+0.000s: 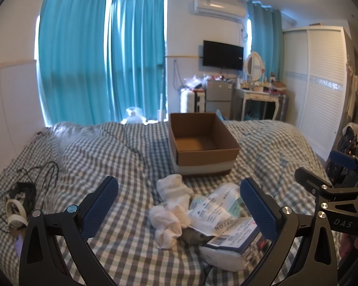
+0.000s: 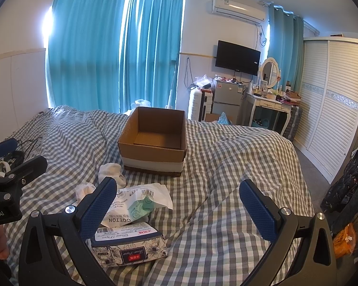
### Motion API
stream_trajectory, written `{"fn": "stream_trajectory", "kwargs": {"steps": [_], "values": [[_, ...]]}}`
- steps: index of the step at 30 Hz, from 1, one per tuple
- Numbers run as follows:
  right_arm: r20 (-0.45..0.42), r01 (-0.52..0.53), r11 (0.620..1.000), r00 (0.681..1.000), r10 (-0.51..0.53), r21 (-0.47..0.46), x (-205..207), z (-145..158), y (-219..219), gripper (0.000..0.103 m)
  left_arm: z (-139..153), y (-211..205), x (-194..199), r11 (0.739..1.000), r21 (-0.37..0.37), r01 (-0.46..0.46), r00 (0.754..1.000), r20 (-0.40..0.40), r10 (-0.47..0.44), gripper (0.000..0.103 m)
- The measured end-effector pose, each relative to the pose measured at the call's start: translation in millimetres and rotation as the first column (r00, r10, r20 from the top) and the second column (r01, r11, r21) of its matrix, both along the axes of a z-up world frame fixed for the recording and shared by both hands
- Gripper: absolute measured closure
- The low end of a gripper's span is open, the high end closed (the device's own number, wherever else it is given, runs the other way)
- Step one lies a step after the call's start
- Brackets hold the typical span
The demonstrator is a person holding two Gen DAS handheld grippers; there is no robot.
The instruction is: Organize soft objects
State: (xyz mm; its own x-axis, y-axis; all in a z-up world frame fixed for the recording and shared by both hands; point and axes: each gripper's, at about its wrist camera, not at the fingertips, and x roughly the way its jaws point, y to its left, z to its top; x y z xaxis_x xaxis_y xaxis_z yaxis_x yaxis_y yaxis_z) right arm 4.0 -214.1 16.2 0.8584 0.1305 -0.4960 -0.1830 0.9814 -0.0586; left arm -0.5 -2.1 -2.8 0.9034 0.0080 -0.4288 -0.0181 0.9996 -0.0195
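I held both tongs wide apart over the grey and white checked bed cover point(image 2: 226, 157), and neither one held anything. My left gripper point(image 1: 179, 205) hung above a little heap: crumpled white socks point(image 1: 171, 205), a crinkly white plastic cotton pack point(image 1: 217, 207), and a flowered tissue packet point(image 2: 128, 245) at the front. My right gripper point(image 2: 176, 205) sat just beside that heap. The open brown cardboard box point(image 2: 152, 152) stood farther back on the bed.

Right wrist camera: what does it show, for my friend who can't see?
An empty cardboard box sits on a checked bed. Nearer lie white socks, a cotton pack and a tissue pack. The right gripper is open, holding nothing.
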Motion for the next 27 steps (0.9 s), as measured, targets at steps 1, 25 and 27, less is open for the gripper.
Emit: {"fn": "stream_trajectory", "kwargs": {"steps": [1, 25, 27], "values": [[0.0, -0.001, 1.0, 1.0, 0.001, -0.001, 0, 0, 1, 0.0, 0, 0, 0, 1.0, 0.0, -0.001, 1.0, 0.0, 0.001, 0.0], [0.012, -0.014, 0.999, 1.0, 0.014, -0.029, -7, 12, 8, 0.0, 16, 6, -12, 1.0, -0.009, 0.003, 0.999, 0.041, -0.003, 0.0], [0.009, -0.021, 0.999, 1.0, 0.021, -0.038, -10, 14, 11, 0.0, 18, 9, -16, 1.0, -0.006, 0.0, 0.999, 0.042, 0.0, 0.0]]}}
